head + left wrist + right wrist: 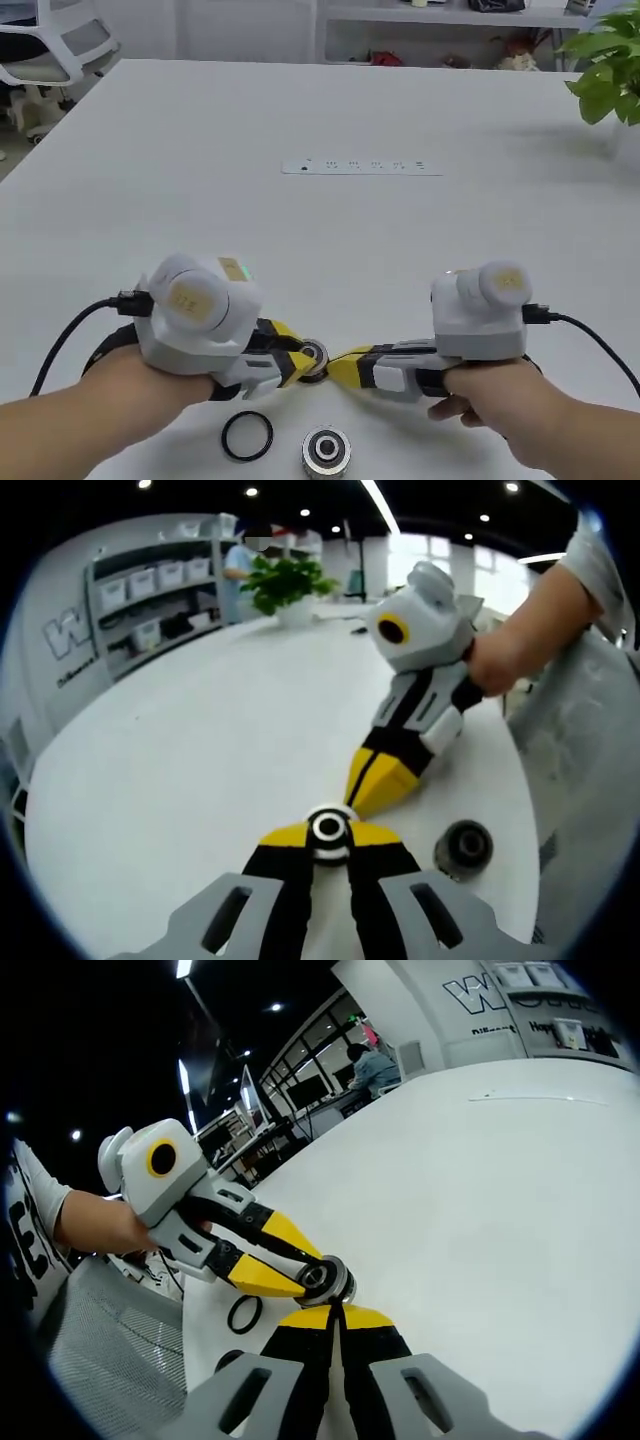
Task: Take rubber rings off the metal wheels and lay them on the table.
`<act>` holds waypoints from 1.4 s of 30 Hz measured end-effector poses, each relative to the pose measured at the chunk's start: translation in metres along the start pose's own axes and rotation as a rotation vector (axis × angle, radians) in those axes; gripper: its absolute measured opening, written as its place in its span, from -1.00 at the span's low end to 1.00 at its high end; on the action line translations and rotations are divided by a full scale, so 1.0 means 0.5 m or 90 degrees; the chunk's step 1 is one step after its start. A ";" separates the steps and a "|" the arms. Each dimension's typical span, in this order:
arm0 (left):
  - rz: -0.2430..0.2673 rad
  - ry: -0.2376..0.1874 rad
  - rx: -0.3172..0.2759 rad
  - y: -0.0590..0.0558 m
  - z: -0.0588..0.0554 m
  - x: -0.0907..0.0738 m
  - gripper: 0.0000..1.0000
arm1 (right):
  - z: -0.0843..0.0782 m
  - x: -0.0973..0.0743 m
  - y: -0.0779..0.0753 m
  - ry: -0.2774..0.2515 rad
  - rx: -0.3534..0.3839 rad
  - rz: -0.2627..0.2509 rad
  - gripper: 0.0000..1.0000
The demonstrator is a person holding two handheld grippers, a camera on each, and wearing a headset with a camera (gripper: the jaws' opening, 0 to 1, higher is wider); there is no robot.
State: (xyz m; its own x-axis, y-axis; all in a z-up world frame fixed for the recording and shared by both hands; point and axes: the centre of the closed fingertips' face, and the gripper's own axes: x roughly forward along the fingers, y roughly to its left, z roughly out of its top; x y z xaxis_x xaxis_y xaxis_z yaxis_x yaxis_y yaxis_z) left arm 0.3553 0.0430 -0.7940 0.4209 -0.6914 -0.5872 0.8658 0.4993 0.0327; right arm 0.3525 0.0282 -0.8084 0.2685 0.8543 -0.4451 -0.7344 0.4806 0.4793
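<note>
A small metal wheel (313,357) with a black rubber ring round it is held just above the white table (330,230), and my left gripper (303,360) is shut on it. In the left gripper view the wheel (329,827) sits between the yellow tips. My right gripper (336,367) is shut, its tips touching the wheel's rim (328,1280); whether it pinches the ring I cannot tell. A loose black rubber ring (247,436) lies near the table's front edge. A second metal wheel (326,450) stands beside it.
A white power strip (360,166) lies flat in the middle of the table. A green plant (608,70) stands at the far right corner. An office chair (48,50) is beyond the far left edge, and shelves run along the back wall.
</note>
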 end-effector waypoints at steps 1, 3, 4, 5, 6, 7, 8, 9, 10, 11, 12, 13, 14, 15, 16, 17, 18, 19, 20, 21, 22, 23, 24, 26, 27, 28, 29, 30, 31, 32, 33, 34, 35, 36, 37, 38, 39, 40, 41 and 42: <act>0.001 0.000 0.001 0.000 0.000 0.000 -0.74 | 0.000 0.000 0.000 0.000 0.001 0.000 -1.00; 0.002 0.001 0.001 0.000 0.000 0.001 -0.74 | 0.001 -0.001 0.001 0.000 0.003 0.001 -1.00; 0.003 0.002 0.002 0.000 0.000 0.001 -0.74 | 0.002 -0.002 0.001 -0.001 0.006 0.002 -1.00; 0.003 0.002 0.002 0.000 0.000 0.001 -0.75 | 0.002 -0.003 0.002 -0.001 0.007 0.002 -1.00; 0.004 0.003 0.002 0.000 0.000 0.001 -0.75 | 0.002 -0.003 0.003 -0.001 0.008 0.003 -1.00; 0.005 0.003 0.003 0.000 0.000 0.001 -0.75 | 0.003 -0.003 0.002 -0.001 0.010 0.003 -1.00; 0.005 0.003 0.004 0.000 0.000 0.001 -0.75 | 0.003 -0.003 0.003 -0.002 0.012 0.003 -1.00; 0.006 0.004 0.005 0.001 0.000 0.001 -0.75 | 0.003 -0.003 0.003 -0.002 0.013 0.003 -1.00; 0.006 0.004 0.005 0.001 0.000 0.001 -0.75 | 0.004 -0.004 0.004 -0.002 0.017 0.003 -1.00; 0.007 0.004 0.006 0.001 0.000 0.001 -0.75 | 0.005 -0.004 0.003 -0.002 0.018 0.002 -1.00; 0.007 0.005 0.006 0.000 0.000 0.001 -0.75 | 0.005 -0.005 0.004 -0.002 0.019 0.002 -1.00; 0.007 0.006 0.007 0.001 0.000 0.001 -0.75 | 0.005 -0.005 0.004 -0.002 0.020 0.000 -1.00; 0.008 0.007 0.007 0.001 0.000 0.002 -0.75 | 0.006 -0.006 0.005 -0.002 0.022 0.000 -1.00; 0.008 0.008 0.008 0.001 0.000 0.002 -0.75 | 0.006 -0.007 0.004 -0.002 0.023 -0.001 -1.00; 0.009 0.008 0.008 0.001 0.000 0.002 -0.75 | 0.008 -0.009 0.004 -0.004 0.024 -0.001 -1.00; 0.009 0.009 0.010 0.001 0.000 0.002 -0.75 | 0.009 -0.010 0.004 -0.003 0.025 -0.001 -1.00; 0.010 0.010 0.010 0.001 0.001 0.002 -0.75 | 0.010 -0.011 0.005 -0.003 0.024 -0.002 -1.00; 0.010 0.011 0.009 0.001 0.001 0.003 -0.75 | 0.010 -0.011 0.005 -0.002 0.021 -0.003 -1.00; 0.010 0.011 0.009 0.000 0.001 0.003 -0.75 | 0.009 -0.011 0.005 -0.001 0.021 -0.004 -1.00; 0.010 0.011 0.010 0.000 0.001 0.003 -0.75 | 0.009 -0.011 0.004 -0.001 0.022 -0.004 -1.00; 0.010 0.012 0.009 0.000 0.001 0.003 -0.75 | 0.009 -0.011 0.004 -0.002 0.024 -0.004 -1.00; 0.010 0.012 0.009 0.000 0.001 0.003 -0.75 | 0.009 -0.010 0.004 -0.004 0.031 -0.003 -1.00; 0.010 0.012 0.009 0.000 0.001 0.003 -0.75 | 0.010 -0.011 0.004 -0.006 0.037 -0.002 -1.00; 0.010 0.012 0.008 -0.001 0.001 0.003 -0.75 | 0.012 -0.011 0.005 -0.012 0.048 -0.002 -1.00; 0.010 0.012 0.008 -0.001 0.001 0.003 -0.75 | 0.012 -0.010 0.006 -0.013 0.054 -0.001 -1.00; 0.011 0.012 0.008 -0.002 0.001 0.003 -0.75 | 0.012 -0.010 0.005 -0.014 0.055 -0.002 -1.00; 0.011 0.012 0.007 -0.002 0.001 0.003 -0.75 | 0.012 -0.011 0.006 -0.016 0.059 -0.002 -1.00; 0.011 0.012 0.007 -0.003 0.001 0.003 -0.75 | 0.013 -0.011 0.006 -0.018 0.062 -0.002 -1.00; 0.011 0.013 0.008 -0.004 0.002 0.003 -0.75 | 0.015 -0.011 0.005 -0.023 0.068 -0.001 -1.00; 0.011 0.013 0.008 -0.004 0.002 0.003 -0.75 | 0.016 -0.011 0.004 -0.026 0.073 -0.001 -1.00; 0.011 0.013 0.007 -0.004 0.002 0.003 -0.75 | 0.016 -0.011 0.004 -0.025 0.073 -0.001 -1.00; 0.012 0.013 0.007 -0.005 0.001 0.002 -0.75 | 0.016 -0.012 0.005 -0.026 0.074 -0.001 -1.00; 0.013 0.013 0.006 -0.005 0.001 0.002 -0.75 | 0.017 -0.012 0.006 -0.028 0.075 0.000 -1.00; 0.014 0.013 0.005 -0.006 0.001 0.002 -0.75 | 0.017 -0.012 0.007 -0.030 0.074 0.001 -1.00; 0.015 0.013 0.005 -0.006 0.001 0.002 -0.75 | 0.017 -0.012 0.007 -0.030 0.074 0.000 -1.00; 0.016 0.013 0.005 -0.007 0.001 0.002 -0.75 | 0.017 -0.012 0.007 -0.031 0.075 0.001 -1.00; 0.017 0.013 0.005 -0.007 0.001 0.002 -0.75 | 0.018 -0.012 0.008 -0.032 0.077 0.002 -1.00; 0.018 0.012 0.004 -0.007 0.001 0.002 -0.75 | 0.018 -0.013 0.008 -0.033 0.079 0.004 -1.00; 0.020 0.013 0.003 -0.008 0.001 0.002 -0.75 | 0.019 -0.012 0.009 -0.034 0.080 0.005 -1.00; 0.020 0.013 0.004 -0.008 0.001 0.002 -0.75 | 0.019 -0.012 0.009 -0.034 0.078 0.005 -1.00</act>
State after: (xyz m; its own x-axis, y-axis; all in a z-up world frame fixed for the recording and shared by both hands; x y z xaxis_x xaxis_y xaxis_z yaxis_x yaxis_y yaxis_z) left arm 0.3524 0.0398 -0.7943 0.4429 -0.6640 -0.6024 0.8535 0.5181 0.0563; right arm 0.3534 0.0272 -0.7961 0.2980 0.8662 -0.4011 -0.6565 0.4910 0.5726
